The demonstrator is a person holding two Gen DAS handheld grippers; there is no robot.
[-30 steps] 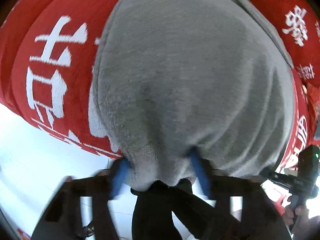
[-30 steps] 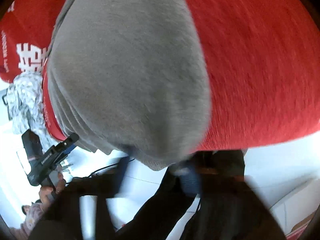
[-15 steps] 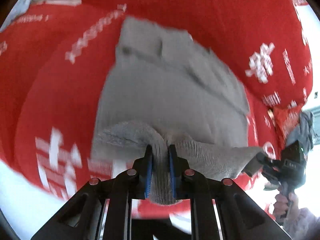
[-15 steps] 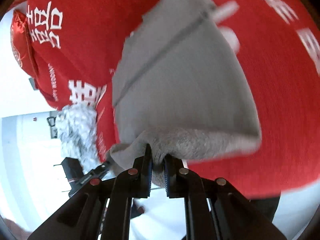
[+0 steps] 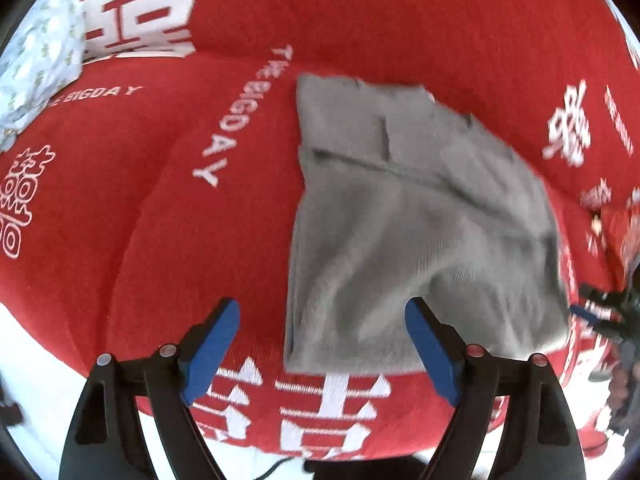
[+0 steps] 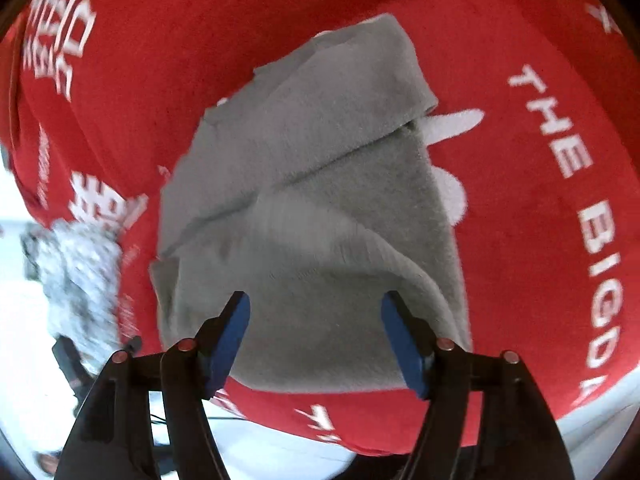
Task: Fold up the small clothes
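A small grey knit garment [image 5: 416,216] lies folded on the red cover [image 5: 200,240] with white lettering; it also shows in the right wrist view [image 6: 320,216]. My left gripper [image 5: 322,346] is open and empty, its blue pads [image 5: 212,344] spread just above the garment's near left edge. My right gripper [image 6: 316,338] is open and empty, its blue pads [image 6: 402,344] spread over the garment's near edge. The right gripper's tip [image 5: 592,312] shows at the garment's right corner in the left wrist view.
A pale patterned cloth [image 5: 36,60] lies at the far left of the red cover; in the right wrist view a speckled grey-white cloth [image 6: 80,280] lies left of the garment. The cover's front edge [image 5: 320,440] drops to a white floor just below both grippers.
Both grippers have opened and let go of the grey garment's edge, which now lies folded over on the cover. Both have drawn back a little toward the front edge.
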